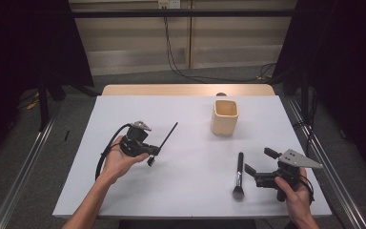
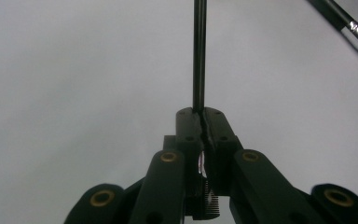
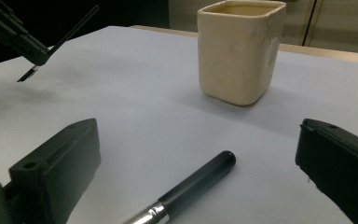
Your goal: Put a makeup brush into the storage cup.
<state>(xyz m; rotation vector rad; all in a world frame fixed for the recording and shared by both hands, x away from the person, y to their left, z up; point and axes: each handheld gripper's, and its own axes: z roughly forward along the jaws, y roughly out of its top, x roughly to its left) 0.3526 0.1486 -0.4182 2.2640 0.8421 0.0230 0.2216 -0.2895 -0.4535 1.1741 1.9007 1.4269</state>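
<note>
My left gripper (image 1: 153,153) is clamped on one thin black brush (image 1: 167,135), a slim straight handle with a tiny flat tip, held above the table's left half. My right gripper (image 1: 257,167) stands wide with nothing between its jaws, beside one thick black makeup brush (image 1: 239,174) with a silver collar lying near one cream square cup (image 1: 225,117). One white table (image 1: 186,191); grey floor, dark curtains.

free: bare table (image 1: 124,191) centre | blocks: cup (image 1: 225,117), brush (image 1: 239,175)
</note>
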